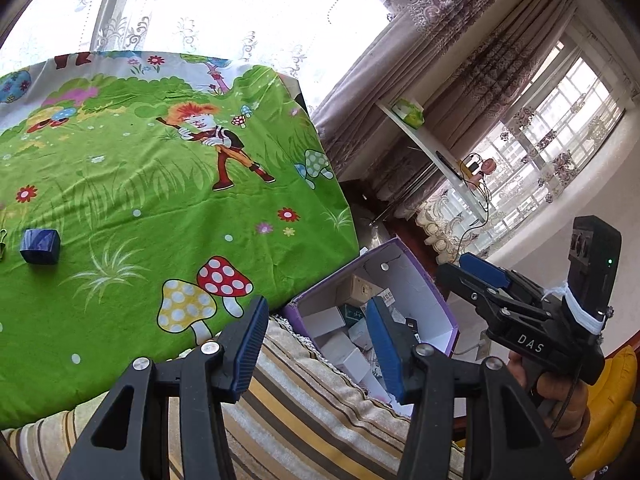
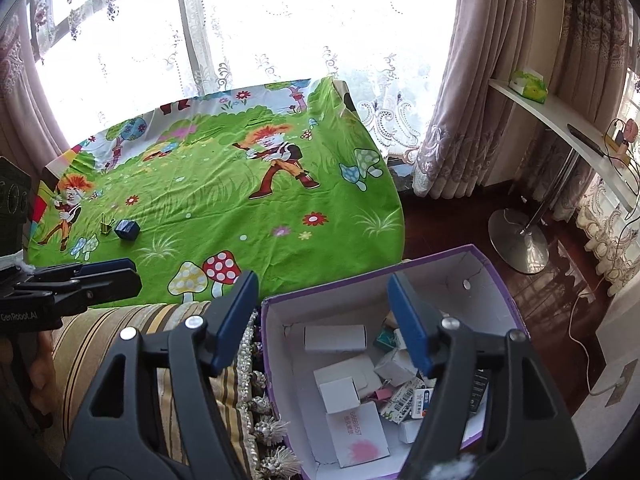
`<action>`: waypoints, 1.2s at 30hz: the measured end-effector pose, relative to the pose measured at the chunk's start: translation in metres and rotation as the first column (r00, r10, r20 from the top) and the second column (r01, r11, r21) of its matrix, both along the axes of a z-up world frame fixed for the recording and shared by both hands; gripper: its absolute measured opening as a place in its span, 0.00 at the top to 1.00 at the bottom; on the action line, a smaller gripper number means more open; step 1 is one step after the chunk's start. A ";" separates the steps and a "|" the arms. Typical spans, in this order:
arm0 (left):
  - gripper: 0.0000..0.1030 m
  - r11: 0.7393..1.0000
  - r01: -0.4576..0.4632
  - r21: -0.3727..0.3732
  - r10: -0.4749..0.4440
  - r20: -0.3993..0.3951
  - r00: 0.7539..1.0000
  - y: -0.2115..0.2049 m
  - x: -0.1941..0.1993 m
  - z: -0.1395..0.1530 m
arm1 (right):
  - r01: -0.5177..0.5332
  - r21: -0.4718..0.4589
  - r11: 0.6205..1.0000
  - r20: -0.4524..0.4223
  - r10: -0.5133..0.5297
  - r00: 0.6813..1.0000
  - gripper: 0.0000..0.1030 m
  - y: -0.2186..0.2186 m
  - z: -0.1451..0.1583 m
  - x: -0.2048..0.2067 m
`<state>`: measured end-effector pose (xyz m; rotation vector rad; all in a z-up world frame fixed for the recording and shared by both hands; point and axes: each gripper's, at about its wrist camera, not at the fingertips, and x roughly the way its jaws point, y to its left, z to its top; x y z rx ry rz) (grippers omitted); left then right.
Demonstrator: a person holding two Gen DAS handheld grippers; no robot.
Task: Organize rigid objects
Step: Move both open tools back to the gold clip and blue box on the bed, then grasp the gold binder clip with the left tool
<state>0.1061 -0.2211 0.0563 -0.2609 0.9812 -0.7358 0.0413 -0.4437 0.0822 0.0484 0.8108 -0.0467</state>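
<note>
A dark blue cube [image 1: 40, 246] sits on the green cartoon cloth [image 1: 168, 208] at the left; it also shows in the right wrist view [image 2: 127, 230], beside a small green binder clip [image 2: 105, 225]. A purple box [image 2: 472, 276] holds several small white boxes and packets [image 2: 344, 396]; it also shows in the left wrist view [image 1: 416, 280]. My left gripper [image 1: 318, 350] is open and empty above the striped cushion. My right gripper [image 2: 324, 326] is open and empty over the box's near left part. The right gripper also shows in the left wrist view [image 1: 476, 276].
A striped cushion [image 1: 304, 420] with a tasselled edge [image 2: 256, 400] lies between cloth and box. A white shelf [image 2: 560, 128] with a green tissue box [image 2: 528, 84], a round metal stand base [image 2: 516, 240], curtains and cables stand at the right.
</note>
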 end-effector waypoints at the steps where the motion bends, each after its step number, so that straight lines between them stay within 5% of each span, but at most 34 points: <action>1: 0.49 1.000 -0.015 -0.005 0.015 0.004 1.000 0.006 0.004 0.002 | -0.008 0.004 1.000 0.004 0.008 1.000 0.30 0.004 0.002 0.002; 11: 0.49 0.978 -0.208 0.021 0.206 0.068 0.976 0.088 0.046 0.026 | -0.103 0.021 0.994 0.038 0.103 0.994 0.27 0.055 0.024 0.032; 21: 0.45 0.925 -0.368 0.091 0.359 0.100 0.928 0.174 0.082 0.027 | -0.158 0.091 0.983 0.043 0.154 0.987 0.24 0.108 0.034 0.070; 36: 0.45 0.855 -0.446 0.265 0.451 0.045 0.892 0.244 0.133 -0.050 | -0.198 0.174 0.965 -0.068 0.213 0.975 0.18 0.199 -0.003 0.143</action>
